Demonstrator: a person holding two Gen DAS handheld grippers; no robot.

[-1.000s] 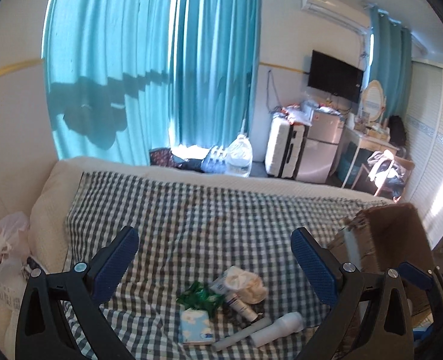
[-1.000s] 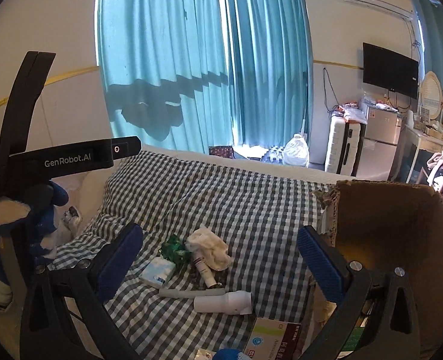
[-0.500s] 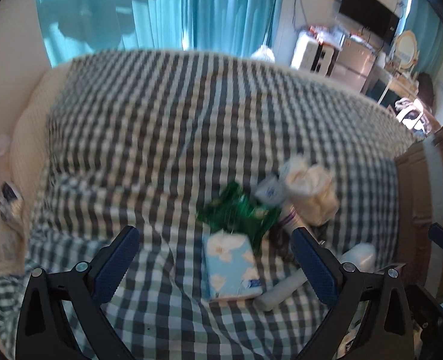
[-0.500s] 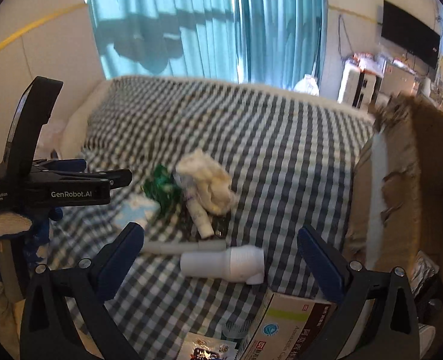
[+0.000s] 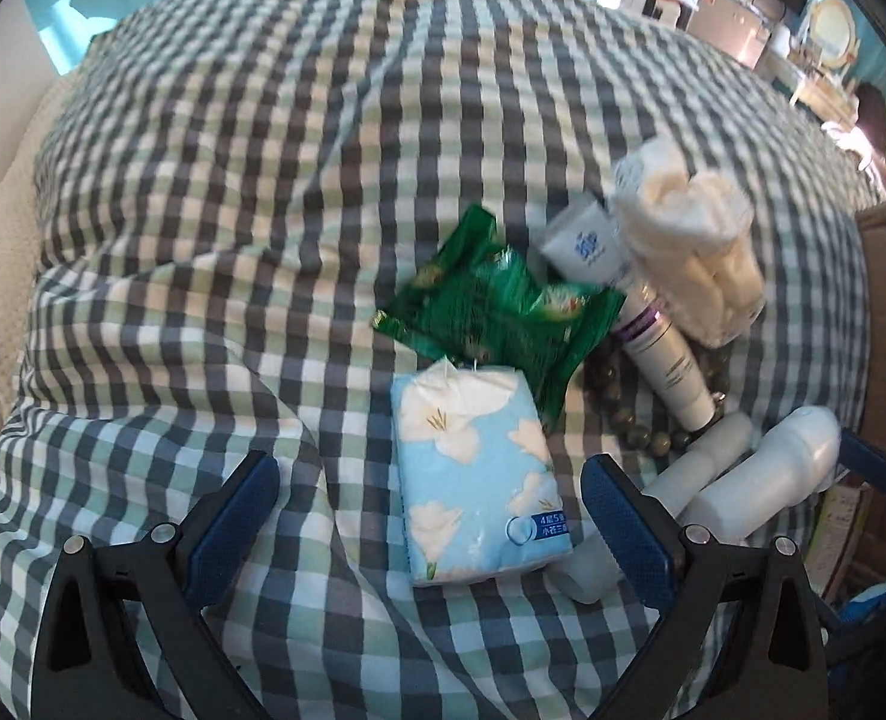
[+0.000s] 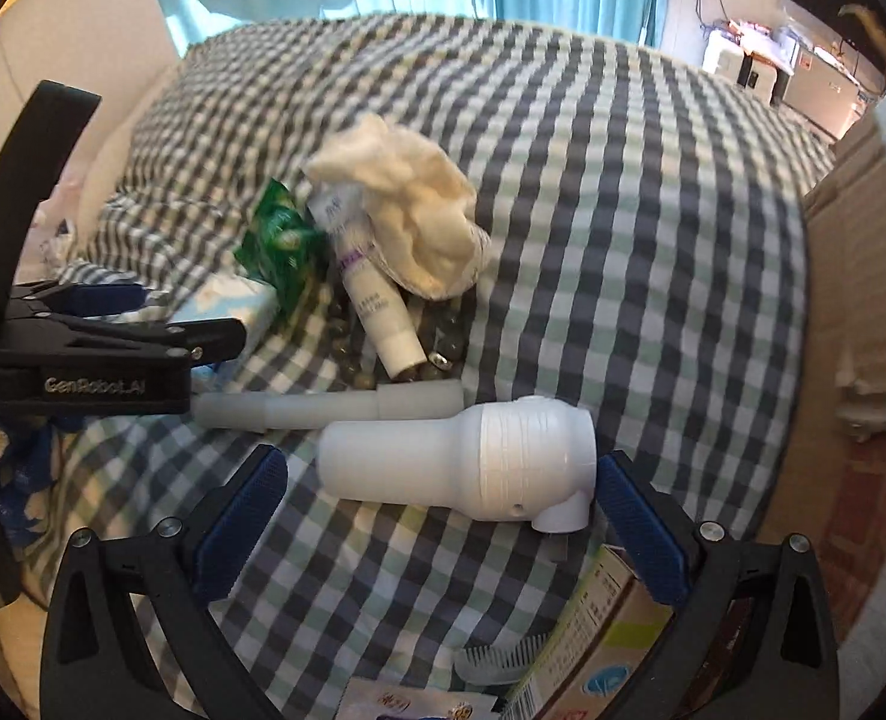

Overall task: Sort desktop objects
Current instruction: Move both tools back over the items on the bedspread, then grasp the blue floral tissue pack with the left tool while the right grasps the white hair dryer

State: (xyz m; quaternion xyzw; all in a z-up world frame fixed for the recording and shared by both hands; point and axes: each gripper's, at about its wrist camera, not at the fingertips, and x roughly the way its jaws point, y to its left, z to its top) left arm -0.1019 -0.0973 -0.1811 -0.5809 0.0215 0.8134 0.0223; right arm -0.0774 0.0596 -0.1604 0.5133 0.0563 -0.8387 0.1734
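Note:
A pile of small items lies on the checked cloth. A light-blue flowered tissue pack point(image 5: 478, 474) sits between the fingers of my open left gripper point(image 5: 437, 516), beside a green snack packet point(image 5: 496, 306), a white tube point(image 5: 664, 354), a cream crumpled cloth point(image 5: 688, 246) and dark beads point(image 5: 634, 426). My open right gripper point(image 6: 443, 510) straddles a fat white plastic bottle point(image 6: 466, 456) lying on its side; a thin white pipe point(image 6: 329, 405) lies just behind it. The left gripper point(image 6: 113, 348) shows at the left of the right wrist view, over the tissue pack point(image 6: 227, 306).
A brown cardboard box point(image 6: 862, 360) rises along the right edge. Near the front lie a green-and-white carton point(image 6: 598, 648), a comb point(image 6: 502, 660) and a small sachet point(image 6: 407, 702). Checked cloth point(image 5: 263, 150) stretches away behind the pile; teal curtains hang beyond.
Both grippers have tipped down and come in close to the pile. The left now frames the tissue pack, the right frames the fat white bottle. Both stay open.

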